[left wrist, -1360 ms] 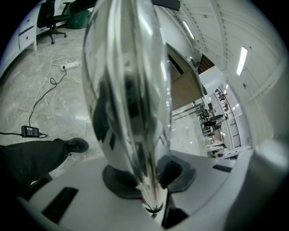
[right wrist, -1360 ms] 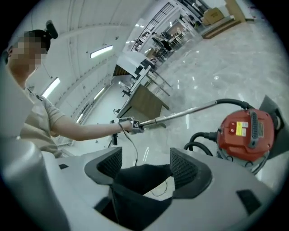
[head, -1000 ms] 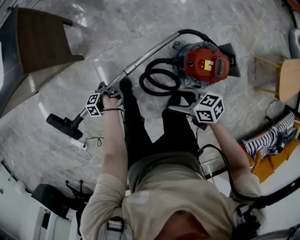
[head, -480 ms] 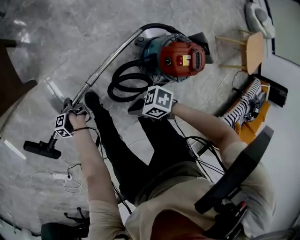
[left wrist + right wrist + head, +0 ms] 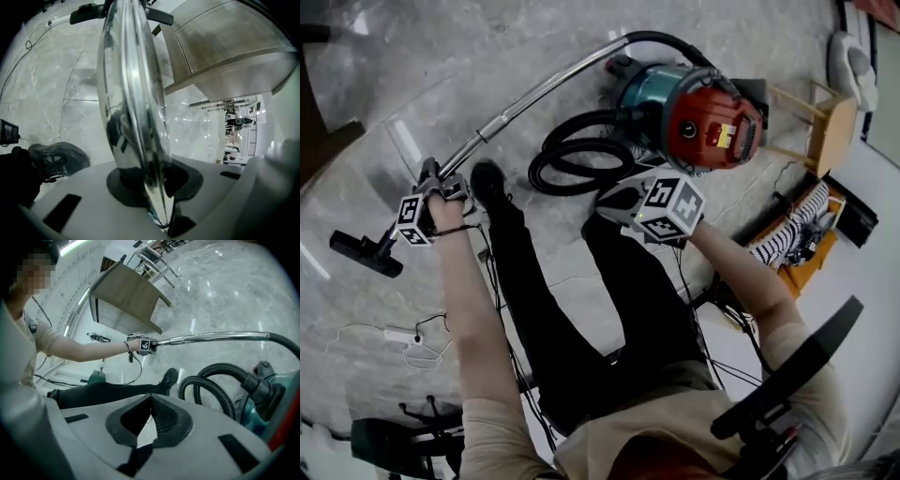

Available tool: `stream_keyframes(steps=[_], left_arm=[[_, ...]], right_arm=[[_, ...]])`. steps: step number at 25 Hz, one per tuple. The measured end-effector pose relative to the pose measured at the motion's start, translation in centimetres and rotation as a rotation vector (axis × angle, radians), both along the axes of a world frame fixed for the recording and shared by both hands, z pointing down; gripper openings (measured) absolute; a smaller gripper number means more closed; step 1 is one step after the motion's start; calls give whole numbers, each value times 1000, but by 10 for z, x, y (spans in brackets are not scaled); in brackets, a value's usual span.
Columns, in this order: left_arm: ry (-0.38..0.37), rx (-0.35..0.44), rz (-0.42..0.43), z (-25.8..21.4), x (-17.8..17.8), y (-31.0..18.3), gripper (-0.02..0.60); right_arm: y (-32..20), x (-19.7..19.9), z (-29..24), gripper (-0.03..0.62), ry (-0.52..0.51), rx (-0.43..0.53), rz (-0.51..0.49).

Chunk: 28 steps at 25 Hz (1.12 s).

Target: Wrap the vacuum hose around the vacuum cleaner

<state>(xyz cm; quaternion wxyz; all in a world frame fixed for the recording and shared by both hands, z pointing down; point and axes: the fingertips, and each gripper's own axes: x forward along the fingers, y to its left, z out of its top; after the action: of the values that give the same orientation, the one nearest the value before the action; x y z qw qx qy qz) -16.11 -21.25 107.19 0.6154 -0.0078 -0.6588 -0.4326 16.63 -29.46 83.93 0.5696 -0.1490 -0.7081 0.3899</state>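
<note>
Two tools: one in each of the person's hands, both low over the floor [image 5: 441, 56].
Left tool [image 5: 152, 185]: clamped on the metal tube [image 5: 539, 90]. In the left gripper view the shiny tube stands right between the pads and fills the middle of the picture.
Grip place: low on the tube, much nearer the floor head [image 5: 364, 253] than the vacuum cleaner [image 5: 703, 122].
Right tool [image 5: 151, 414]: closed and empty, its dark pads meeting with nothing between them.
Right tool place: above the person's right leg, pointing toward the hose [image 5: 228, 366], near its coil but apart from it.
Hose: black and ribbed, lying in loose loops on the floor just beside the vacuum cleaner, not wound round it.
Hose ends: one runs into the teal body; at the far side, black hose curves off the top of the tube behind the cleaner.
Vacuum cleaner: red top over a teal body, standing on the floor just past the coil.
Floor head: black, at the low end of the tube, beyond the left tool.
Shoe [image 5: 487, 183]: dark, on the floor just beside the left tool, with the tube passing close by.
Floor: pale grey marble, glossy.
Farther off: a wooden stool [image 5: 830, 122] beyond the vacuum cleaner, and a white power strip [image 5: 398, 335] with a thin cord on the person's left.
</note>
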Motion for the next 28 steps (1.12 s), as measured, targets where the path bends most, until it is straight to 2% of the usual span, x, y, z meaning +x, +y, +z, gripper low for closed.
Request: stream_keyframes(steps=[3, 5, 12, 22, 28], left_arm=[[-23, 5, -8, 15, -10, -8, 81], [-32, 9, -17, 21, -14, -15, 81], [-10, -20, -24, 59, -10, -13, 81], [-8, -11, 4, 95, -15, -21, 83], [-9, -43, 5, 120, -15, -20, 83]], right_arm=[[-18, 11, 17, 5, 1, 62, -10], [-29, 14, 25, 5, 9, 70, 3], [-22, 22, 43, 5, 22, 40, 32], [-27, 29, 62, 5, 49, 29, 75], [-25, 30, 69, 5, 46, -4, 76]])
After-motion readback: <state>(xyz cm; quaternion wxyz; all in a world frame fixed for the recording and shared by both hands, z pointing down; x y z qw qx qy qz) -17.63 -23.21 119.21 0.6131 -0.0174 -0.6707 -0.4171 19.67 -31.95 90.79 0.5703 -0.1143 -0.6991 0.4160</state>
